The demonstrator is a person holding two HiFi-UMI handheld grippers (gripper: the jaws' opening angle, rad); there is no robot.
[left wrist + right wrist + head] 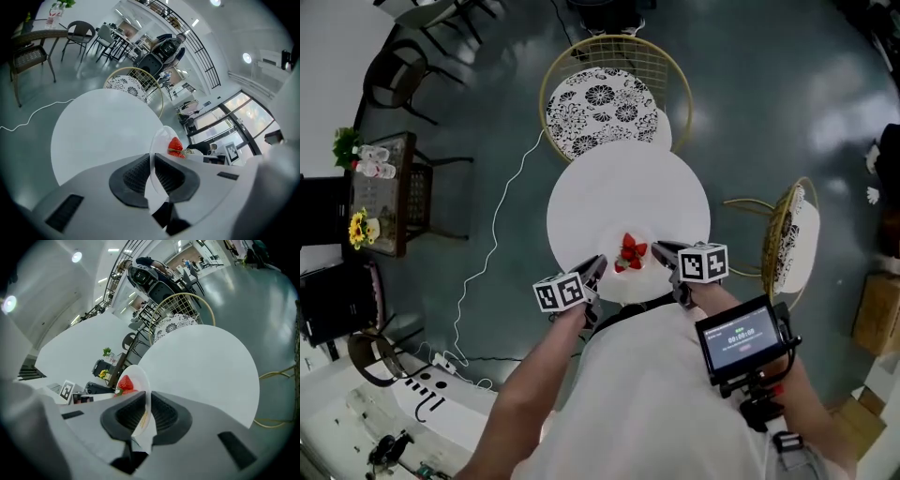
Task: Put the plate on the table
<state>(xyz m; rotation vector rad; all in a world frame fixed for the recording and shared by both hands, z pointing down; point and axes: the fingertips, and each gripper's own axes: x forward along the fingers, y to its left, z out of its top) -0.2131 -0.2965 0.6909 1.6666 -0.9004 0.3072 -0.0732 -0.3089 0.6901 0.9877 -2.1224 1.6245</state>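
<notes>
Closest to me, my left hand-held gripper (153,164) has its jaws narrowed onto the left rim of the plate (160,139), the ribbed pads pressed against the thin white edge. My right hand-held gripper (147,408) clamps the opposite rim in the same way, so the plate sits between the two, seen edge-on from either side. On it lie a few red strawberries (630,253), grouped near the middle. In the head view the plate is over the near part of the round white table (619,187), just in from the edge nearest my body; I cannot tell whether it touches the top. Beyond the table stands a wire-backed chair with a black-and-white flowered cushion (605,108), and a second chair (792,234) stands off to the right. A white cable (492,244) trails across the grey floor on the left, and farther left is a small dark side table (389,192) bearing sunflowers (359,228).
</notes>
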